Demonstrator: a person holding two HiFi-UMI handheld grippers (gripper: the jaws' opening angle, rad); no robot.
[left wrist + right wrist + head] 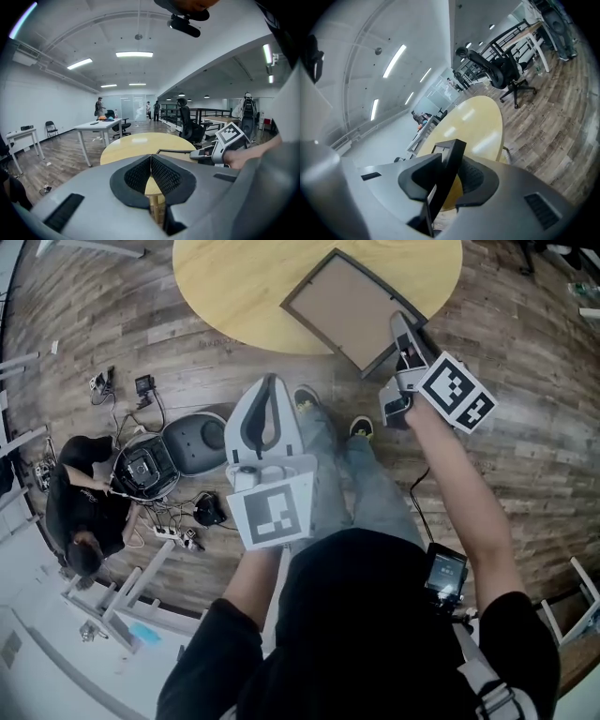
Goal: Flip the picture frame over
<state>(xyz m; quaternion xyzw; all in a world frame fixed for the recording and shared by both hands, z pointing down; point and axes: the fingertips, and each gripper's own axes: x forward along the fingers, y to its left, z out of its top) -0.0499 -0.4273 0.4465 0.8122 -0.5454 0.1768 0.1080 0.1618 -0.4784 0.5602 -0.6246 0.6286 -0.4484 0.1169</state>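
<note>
Table (pixel 234 287) edge: right gripper (pixel 450 164) jaws clamp picture frame (pixel 342 306), unclear overhead; left gripper (pixel 151 158) closed.
</note>
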